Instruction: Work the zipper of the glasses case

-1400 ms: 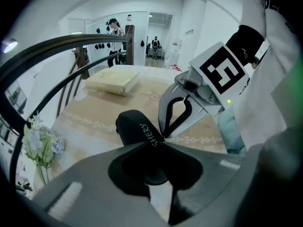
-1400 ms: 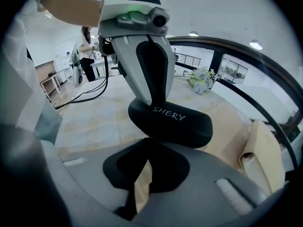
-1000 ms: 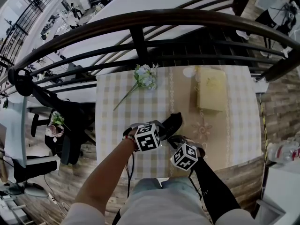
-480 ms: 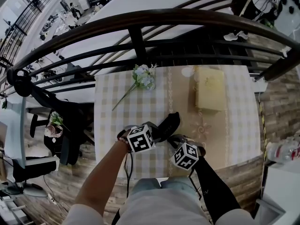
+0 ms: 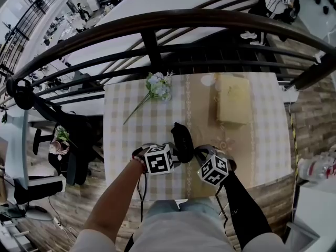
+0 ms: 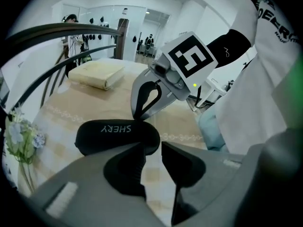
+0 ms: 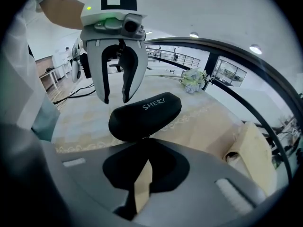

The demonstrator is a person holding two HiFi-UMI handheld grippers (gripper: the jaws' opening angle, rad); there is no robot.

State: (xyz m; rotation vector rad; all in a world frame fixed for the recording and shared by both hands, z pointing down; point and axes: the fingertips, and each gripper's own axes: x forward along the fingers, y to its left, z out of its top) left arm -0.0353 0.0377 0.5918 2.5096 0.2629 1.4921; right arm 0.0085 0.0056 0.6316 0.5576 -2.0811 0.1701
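While the glasses case (image 5: 182,138) lies zipped on the checked table (image 5: 126,114), the right gripper (image 7: 144,141) is clenched at the case's near end; whether a zipper pull sits between its tips cannot be made out. The left gripper (image 6: 152,148) is released, jaws apart, just across the case. The step probably needs the left jaws to pin the case's body while the right draws along the seam, staying low and in line so the case neither slides nor lifts. The table's front edge runs close behind the case. Beyond the case, the flower sprig (image 5: 157,88) and folded cloth (image 5: 234,100) sit well apart.
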